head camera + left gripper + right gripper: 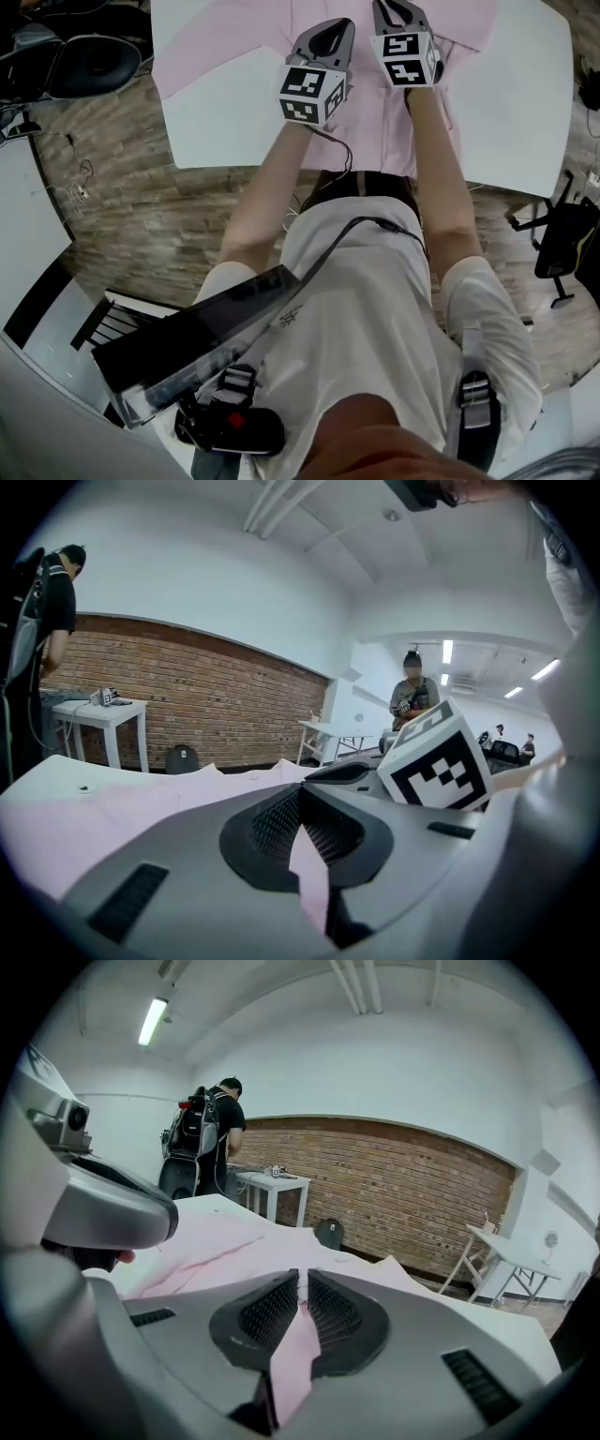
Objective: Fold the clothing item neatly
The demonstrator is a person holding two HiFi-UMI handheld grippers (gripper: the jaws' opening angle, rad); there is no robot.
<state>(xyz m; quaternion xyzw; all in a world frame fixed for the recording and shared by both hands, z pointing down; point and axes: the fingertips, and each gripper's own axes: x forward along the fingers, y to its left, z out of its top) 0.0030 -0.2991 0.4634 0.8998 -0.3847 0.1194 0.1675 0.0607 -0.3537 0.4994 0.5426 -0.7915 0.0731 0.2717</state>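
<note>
A pale pink shirt [234,47] lies spread on the white table [216,131], its near hem hanging over the front edge. Both grippers are over the shirt's middle, close side by side. In the left gripper view, the left gripper [300,819] is shut, and a strip of pink cloth [311,874] runs between its ribbed pads. The right gripper [302,1302] likewise pinches a fold of the pink shirt [216,1241] between nearly closed pads. In the head view the left gripper [330,33] and right gripper [394,11] point away from me, near the top edge.
A black office chair [94,61] stands at the table's left, another black chair [567,234] at the right. The right gripper's marker cube [436,761] sits close beside the left gripper. A person in black [211,1133] stands by a small white table [272,1185].
</note>
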